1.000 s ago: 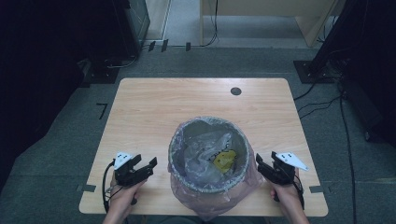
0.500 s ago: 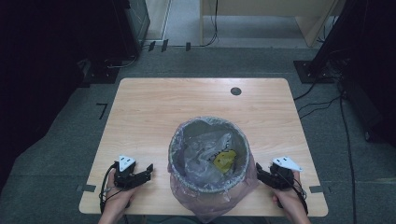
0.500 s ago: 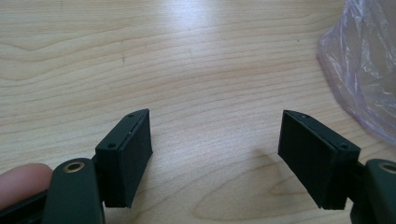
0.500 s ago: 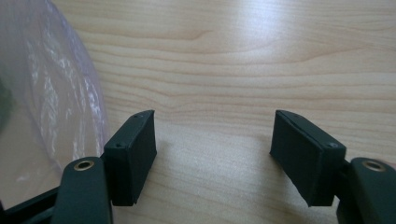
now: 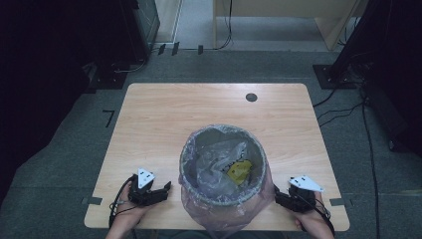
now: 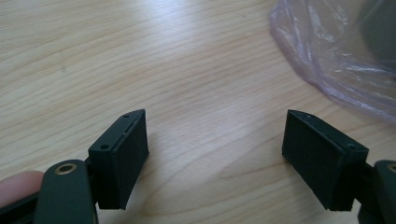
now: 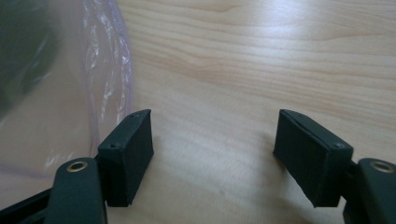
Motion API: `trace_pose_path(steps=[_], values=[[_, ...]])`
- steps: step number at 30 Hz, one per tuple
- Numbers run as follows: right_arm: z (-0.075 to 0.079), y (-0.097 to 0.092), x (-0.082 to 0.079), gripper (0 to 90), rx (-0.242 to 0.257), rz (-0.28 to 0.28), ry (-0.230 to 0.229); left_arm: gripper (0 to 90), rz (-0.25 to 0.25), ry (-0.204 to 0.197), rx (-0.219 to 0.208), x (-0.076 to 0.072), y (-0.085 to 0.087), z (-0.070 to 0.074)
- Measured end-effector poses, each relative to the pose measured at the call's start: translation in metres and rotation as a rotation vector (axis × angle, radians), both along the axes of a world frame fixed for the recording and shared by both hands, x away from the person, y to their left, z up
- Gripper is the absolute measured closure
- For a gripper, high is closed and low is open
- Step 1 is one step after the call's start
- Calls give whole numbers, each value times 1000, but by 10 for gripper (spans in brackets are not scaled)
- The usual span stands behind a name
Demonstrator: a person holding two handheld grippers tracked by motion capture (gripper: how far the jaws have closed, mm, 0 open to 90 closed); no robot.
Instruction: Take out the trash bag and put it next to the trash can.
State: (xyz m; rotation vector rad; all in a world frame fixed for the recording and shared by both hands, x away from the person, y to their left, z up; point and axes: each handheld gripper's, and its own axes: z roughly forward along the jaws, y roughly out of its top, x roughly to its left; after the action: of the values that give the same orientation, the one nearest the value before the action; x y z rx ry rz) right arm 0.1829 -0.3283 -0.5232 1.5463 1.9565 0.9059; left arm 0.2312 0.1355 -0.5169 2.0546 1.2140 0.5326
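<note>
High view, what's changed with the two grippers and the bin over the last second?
Left gripper has dropped lower and nearer the table's front edge; both grippers' jaws have just been opening, with nothing between them. Right gripper has barely shifted. The lined bin and yellow scrap inside stayed put.

Lab-like room, bare wooden table (image 5: 199, 119), floor cables (image 5: 343, 99), dark equipment racks (image 5: 134, 25)

Light wooden table (image 5: 164, 124) (round grommet (image 5: 251, 97) near far edge); near front edge, bag-lined grey bin (image 5: 221, 169) standing upright.
</note>
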Motion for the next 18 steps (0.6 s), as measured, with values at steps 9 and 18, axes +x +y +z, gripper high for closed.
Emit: trace_pose_path(steps=[9, 18], values=[[0, 15, -8, 265, -3, 109, -1, 220, -65, 6, 2, -8, -14, 0], [0, 46, -1, 268, -2, 178, -5, 180, -120, -8, 8, -7, -39, -1]])
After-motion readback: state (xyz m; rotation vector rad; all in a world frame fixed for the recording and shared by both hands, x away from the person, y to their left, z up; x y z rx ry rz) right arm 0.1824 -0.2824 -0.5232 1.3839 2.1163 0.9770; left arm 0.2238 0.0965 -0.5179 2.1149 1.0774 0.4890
